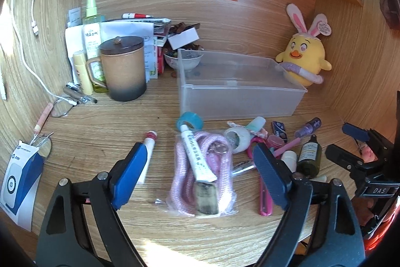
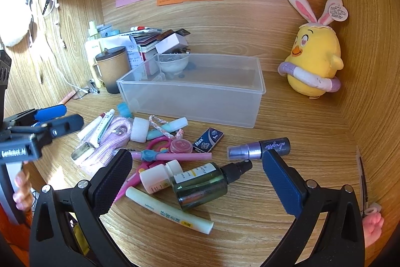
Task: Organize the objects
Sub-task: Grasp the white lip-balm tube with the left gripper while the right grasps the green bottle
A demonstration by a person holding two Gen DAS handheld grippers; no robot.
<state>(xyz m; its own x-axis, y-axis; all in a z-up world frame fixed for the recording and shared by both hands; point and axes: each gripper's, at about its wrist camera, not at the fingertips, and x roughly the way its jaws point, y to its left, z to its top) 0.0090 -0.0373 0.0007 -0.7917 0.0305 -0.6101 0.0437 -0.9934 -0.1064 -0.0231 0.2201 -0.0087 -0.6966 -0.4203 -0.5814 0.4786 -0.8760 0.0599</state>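
Glasses (image 1: pixel 61 108) on desk (image 1: pixel 105 116) show only in left view; left gripper (image 1: pixel 200 173) wide open above bagged pink rope (image 1: pixel 200 167), right gripper (image 2: pixel 197 170) wide open over green bottle (image 2: pixel 200 185), both empty

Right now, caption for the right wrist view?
Open right gripper above dark green spray bottle amid desk clutter, clear plastic bin behind.

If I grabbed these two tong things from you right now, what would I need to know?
Left tongs: open, empty, above the bagged pink rope with a white tube on top.
Right tongs: open, empty, around the dark green spray bottle.
The clear bin looks empty, so nothing is sorted yet.
Left to do: scissors, purple sprayer, glue stick and the rest, presumably into the bin.
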